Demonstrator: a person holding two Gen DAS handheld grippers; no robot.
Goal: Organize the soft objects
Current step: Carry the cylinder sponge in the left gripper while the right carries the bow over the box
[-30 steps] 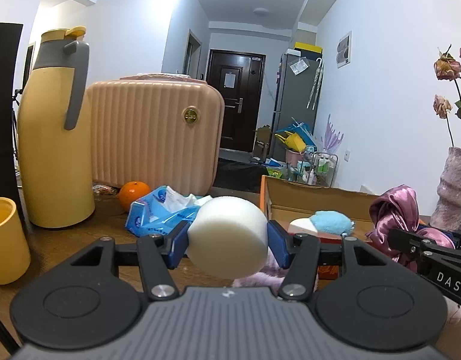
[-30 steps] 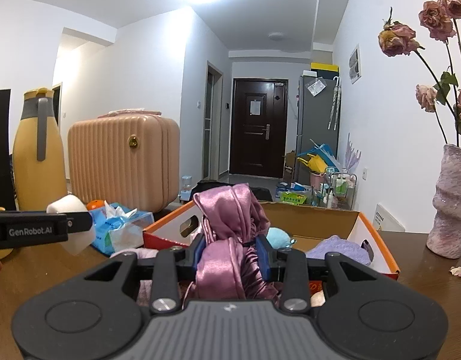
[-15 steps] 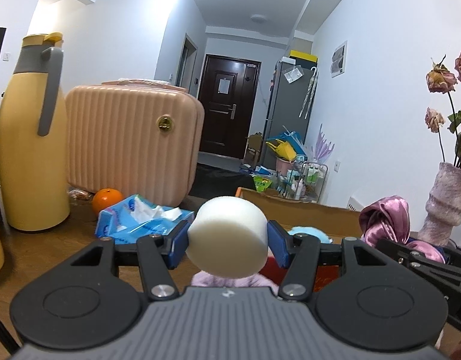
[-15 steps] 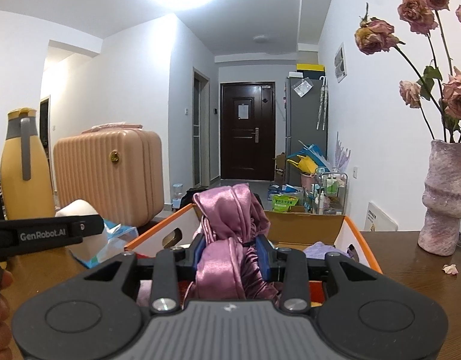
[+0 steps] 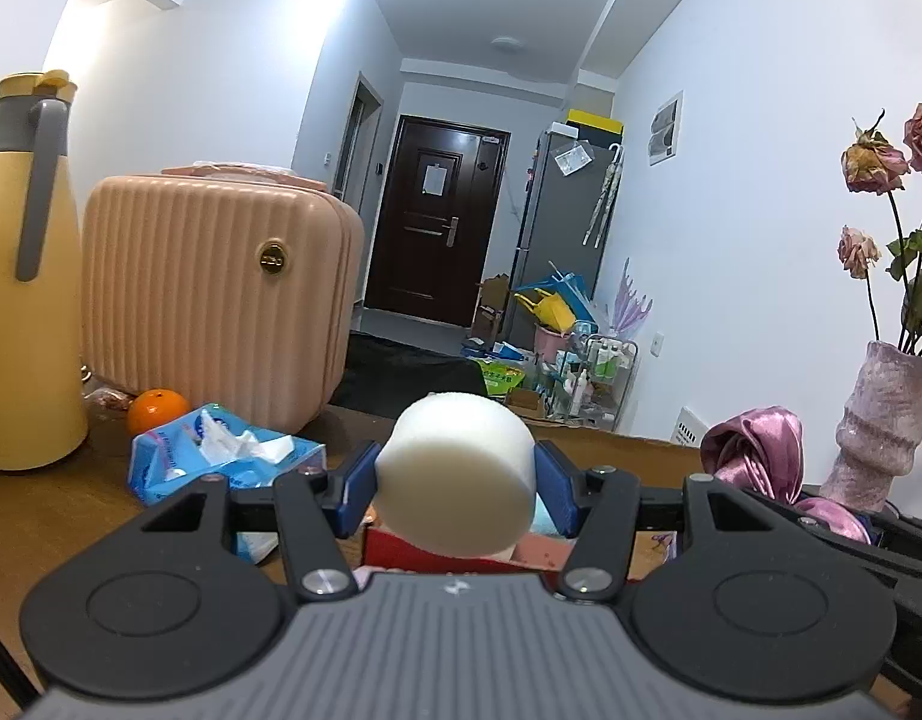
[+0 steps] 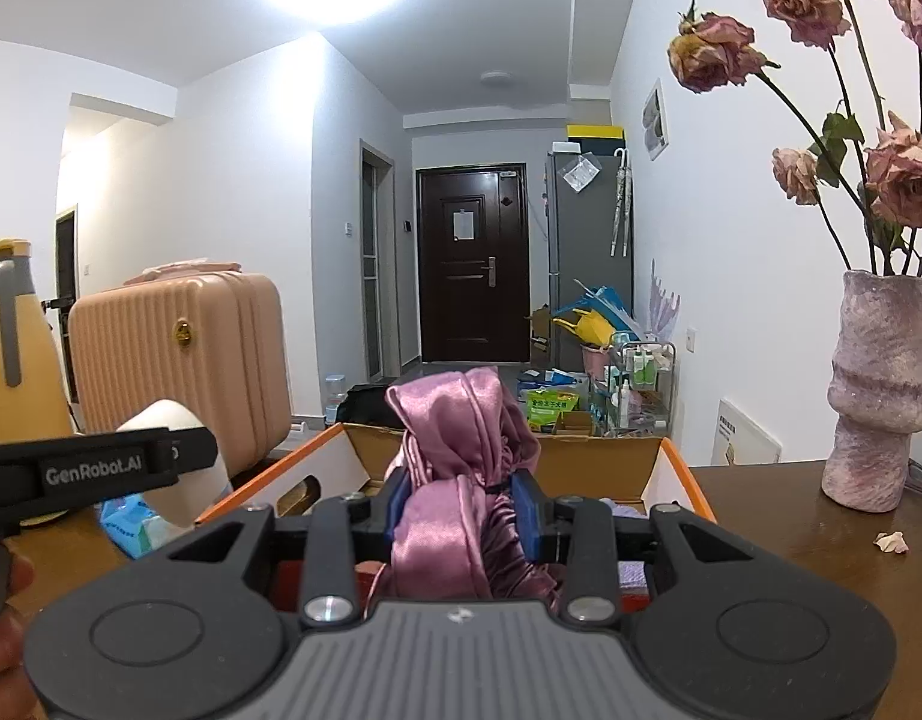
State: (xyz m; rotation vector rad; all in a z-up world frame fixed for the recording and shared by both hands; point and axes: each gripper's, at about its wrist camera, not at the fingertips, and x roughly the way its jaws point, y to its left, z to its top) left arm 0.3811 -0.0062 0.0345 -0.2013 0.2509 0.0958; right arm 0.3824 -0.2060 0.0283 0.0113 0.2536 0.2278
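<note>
- The left gripper (image 5: pixel 455 483) squeezes one white foam sponge (image 5: pixel 458 477) between its two blue pads (image 5: pixel 358 489), so the jaws are partly closed on it.
- The right gripper (image 6: pixel 464 504) squeezes one shiny pink satin cloth (image 6: pixel 461 468) between its two blue pads (image 6: pixel 528 516). The cloth bunches up above the pads and hangs down below them.
- Just past and under the right fingers is one cardboard box (image 6: pixel 677 468) with an orange rim. Something soft and purple lies inside it, low on the right.
- To the left of the left fingers lies one blue tissue pack (image 5: pixel 221 456), and a bit farther, one orange (image 5: pixel 158 411).
- Farther left stands one yellow jug (image 5: pixel 23 276), with one pink suitcase (image 5: pixel 215 288) beside it.
- To the right of the right fingers stands one pink vase (image 6: pixel 875 390) with dried roses (image 6: pixel 899 180) on the brown table (image 6: pixel 791 516).
</note>
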